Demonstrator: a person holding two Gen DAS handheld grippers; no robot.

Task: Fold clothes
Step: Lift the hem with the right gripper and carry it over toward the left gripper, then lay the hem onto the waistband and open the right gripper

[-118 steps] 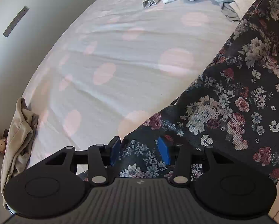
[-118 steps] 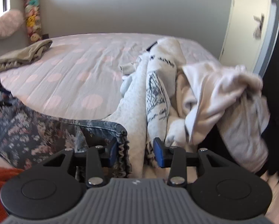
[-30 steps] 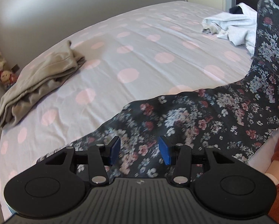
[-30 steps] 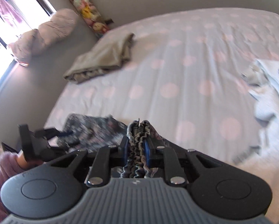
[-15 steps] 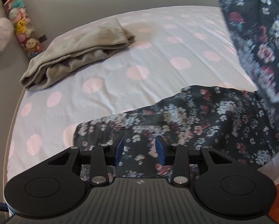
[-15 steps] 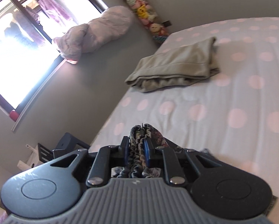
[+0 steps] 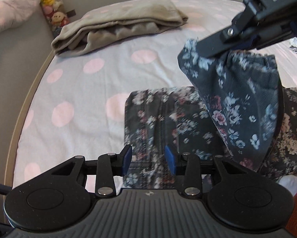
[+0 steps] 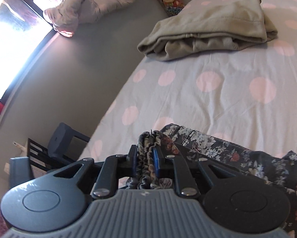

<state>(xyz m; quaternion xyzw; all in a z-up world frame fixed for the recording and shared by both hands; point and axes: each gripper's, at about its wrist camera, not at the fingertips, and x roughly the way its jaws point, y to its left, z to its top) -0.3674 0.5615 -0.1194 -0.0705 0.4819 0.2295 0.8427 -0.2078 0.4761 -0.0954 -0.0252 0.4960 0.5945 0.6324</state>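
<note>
Two hand-held grippers: right [image 8: 145, 163] pinches ruffled floral trousers [image 7: 188, 123]; left [image 7: 148, 157] spread above them.

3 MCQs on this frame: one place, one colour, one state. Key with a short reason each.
1. Where does the beige garment lie?
A. on the floor
B. near the bed's edge, beyond the floral garment
C. on a chair

2. Colour of the bedsheet's dots?
A. pink
B. green
C. black

3. The right gripper is:
A. wide open, nothing in it
B. out of view
C. shut on the floral garment's gathered edge

Key: B, folded on the sheet further back; A, pink rounds all over; C, ruched fabric pinched between the pads.
</note>
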